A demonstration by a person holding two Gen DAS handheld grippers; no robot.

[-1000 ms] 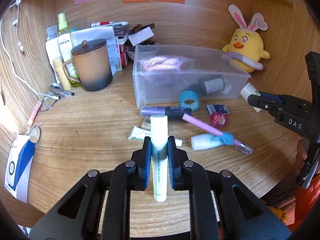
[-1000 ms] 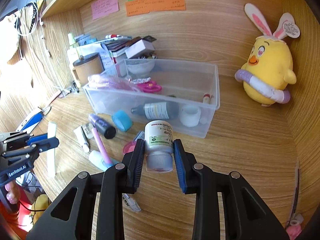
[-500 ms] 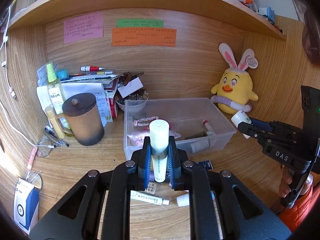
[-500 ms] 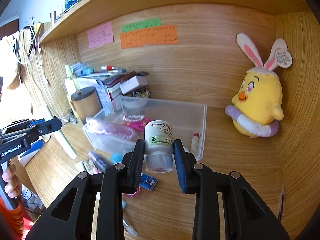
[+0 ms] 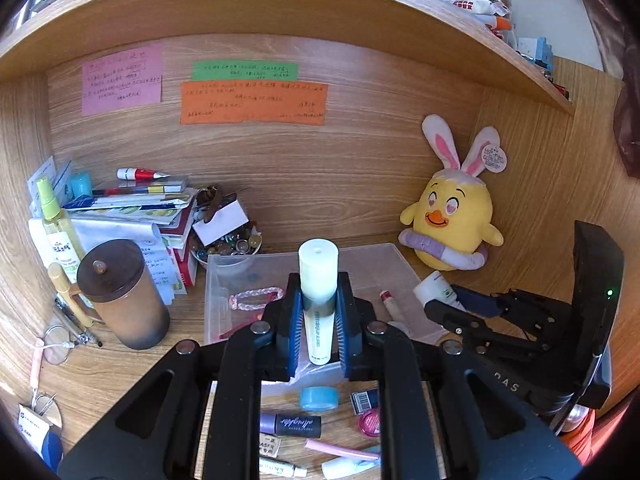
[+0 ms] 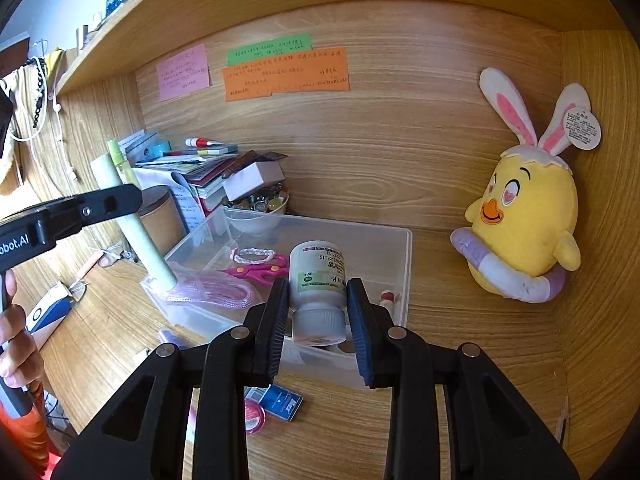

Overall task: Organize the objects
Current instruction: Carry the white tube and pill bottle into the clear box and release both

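Pads of the left gripper (image 5: 319,328) pinch a pale cream tube (image 5: 318,300) around its lower half; its long axis runs straight ahead along the fingers, flat cap end forward, over the near edge of the clear plastic bin (image 5: 394,256). From the right wrist view the same tube (image 6: 132,220) slants down towards the bin's left corner, a tilt its own camera hides. The right gripper (image 6: 319,320) clamps a white pill bottle (image 6: 318,284) by the neck just above its ribbed cap, which faces the camera (so the bottle points base-forward over the bin (image 6: 402,264)). Only this view shows pink scissors (image 6: 260,271) beside a coil of pink cord (image 6: 216,290).

The left view alone shows the desk below: a blue tape roll (image 5: 319,398), a purple-and-black tube (image 5: 290,425), a round pink compact (image 5: 370,422).

Further out, a brown lidded mug (image 5: 120,296) stands left of the bin, a fuzzy yellow chick plush (image 5: 452,216) with rabbit ears right of it, and paper notes (image 5: 252,102) are stuck to the woodgrain back panel.
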